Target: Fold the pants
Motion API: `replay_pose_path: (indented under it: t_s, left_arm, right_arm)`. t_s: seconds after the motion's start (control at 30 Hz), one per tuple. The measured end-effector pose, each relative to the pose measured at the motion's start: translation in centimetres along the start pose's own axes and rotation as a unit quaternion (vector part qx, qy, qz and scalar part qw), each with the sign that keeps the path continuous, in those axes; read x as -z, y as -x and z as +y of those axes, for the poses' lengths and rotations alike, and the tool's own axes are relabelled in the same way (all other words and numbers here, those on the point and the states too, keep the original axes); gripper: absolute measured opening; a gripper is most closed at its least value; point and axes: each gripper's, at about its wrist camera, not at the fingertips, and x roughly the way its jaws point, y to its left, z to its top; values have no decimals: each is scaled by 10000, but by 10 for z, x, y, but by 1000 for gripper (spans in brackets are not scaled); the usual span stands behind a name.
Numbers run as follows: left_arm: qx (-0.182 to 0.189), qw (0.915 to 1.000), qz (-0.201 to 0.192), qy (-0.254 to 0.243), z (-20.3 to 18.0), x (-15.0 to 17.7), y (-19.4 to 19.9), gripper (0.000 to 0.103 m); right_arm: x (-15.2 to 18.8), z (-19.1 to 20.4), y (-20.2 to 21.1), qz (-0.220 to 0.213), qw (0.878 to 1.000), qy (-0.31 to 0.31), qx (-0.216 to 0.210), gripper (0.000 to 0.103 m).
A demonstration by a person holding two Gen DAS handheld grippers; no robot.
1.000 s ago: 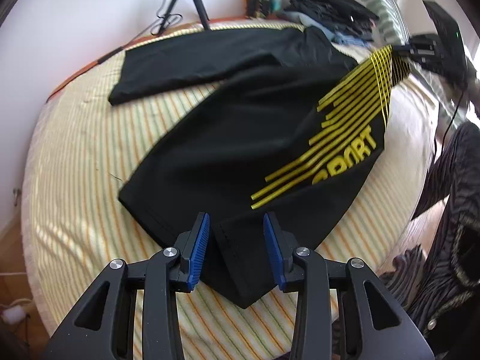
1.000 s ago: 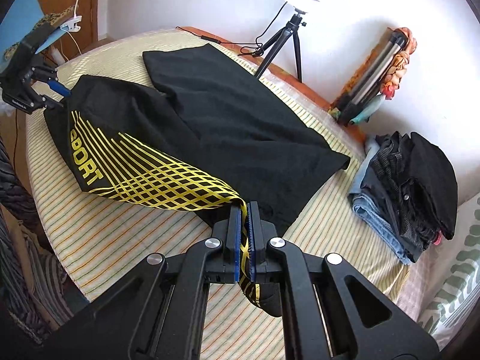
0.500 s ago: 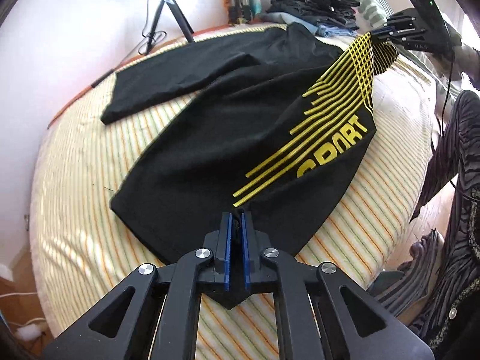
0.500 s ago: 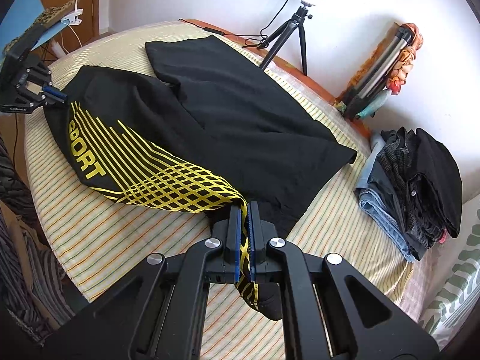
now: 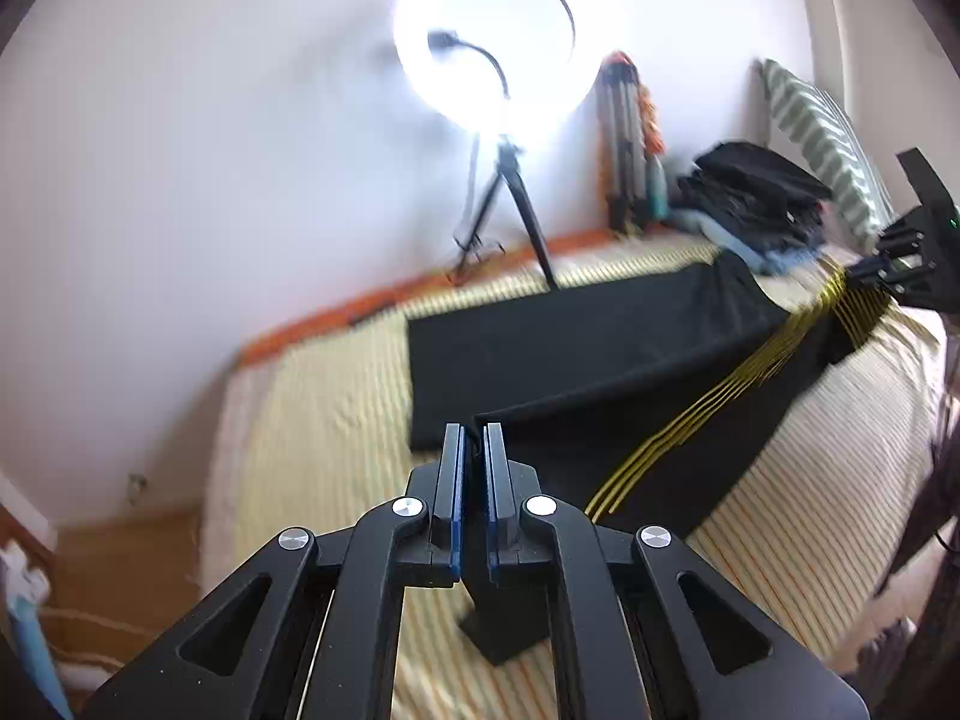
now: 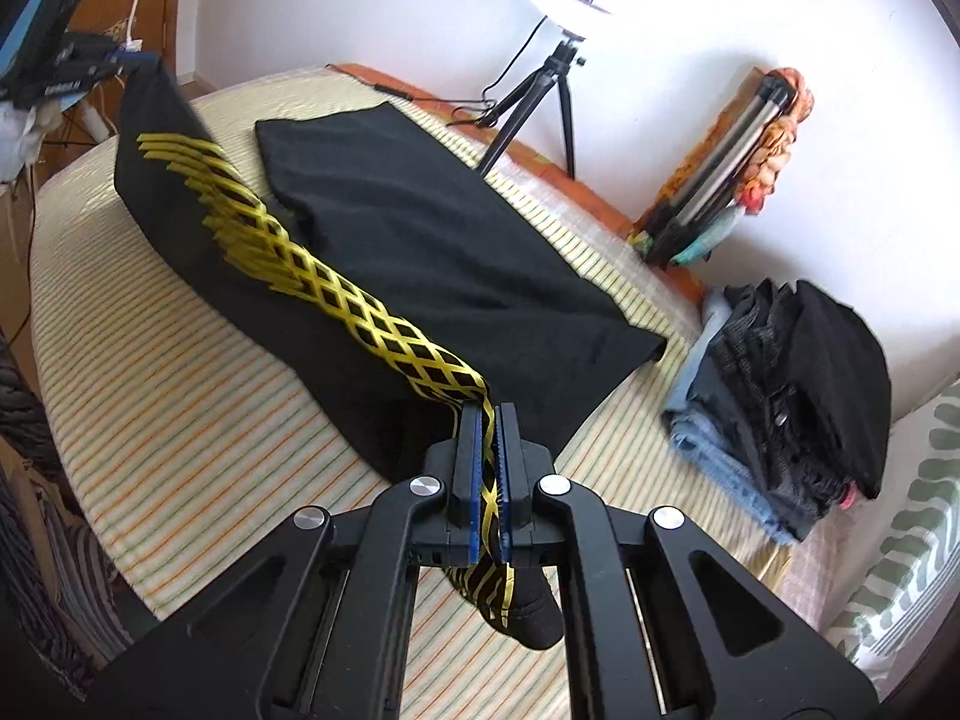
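Black pants with yellow stripes [image 6: 420, 252] lie on the striped bed. One leg lies flat at the back; the near leg is lifted off the bed and stretched between my two grippers. My left gripper [image 5: 474, 438] is shut on the hem end of the lifted leg [image 5: 630, 396]; it also shows at the far left of the right wrist view [image 6: 129, 60]. My right gripper [image 6: 489, 420] is shut on the yellow-patterned waist end [image 6: 384, 330]; it also shows at the right edge of the left wrist view [image 5: 855, 273].
A ring light on a tripod [image 5: 498, 60] stands behind the bed by the white wall. A pile of folded clothes [image 6: 792, 390] sits at the bed's far right, next to a green-patterned pillow [image 6: 912, 540]. A folded tripod [image 6: 738, 138] leans on the wall.
My left gripper closed on the leg's hem and lifted it up off the bed. The near leg is now raised and taut between both grippers. The right gripper stayed shut on the waist.
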Motion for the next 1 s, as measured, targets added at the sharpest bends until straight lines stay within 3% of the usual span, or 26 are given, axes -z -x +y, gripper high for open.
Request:
replay_pose_path:
  t_s: [0.23, 0.53, 0.67, 0.87, 0.93, 1.0]
  left_arm:
    - [-249, 9993, -268, -69, 17, -51, -41, 4]
    - [-409, 9990, -128, -108, 34, -102, -134, 4]
    - [-460, 9986, 220, -98, 41, -104, -190, 4]
    - [-466, 9931, 1079, 18, 49, -86, -260, 4]
    - [-478, 9906, 1282, -6, 48, -79, -273, 4]
    - [-509, 9884, 1432, -42, 48, -74, -283, 4]
  right_arm:
    - [-45, -27, -14, -66, 9993, 267, 234, 4]
    - [-100, -79, -93, 231, 9982, 498, 226, 4]
    - [-106, -105, -142, 487, 9983, 310, -65, 4]
    - [-100, -121, -212, 998, 9941, 118, -401, 4]
    - [-98, -122, -228, 1125, 9930, 176, -325, 6]
    - [-97, -126, -238, 1166, 9931, 99, -90, 16]
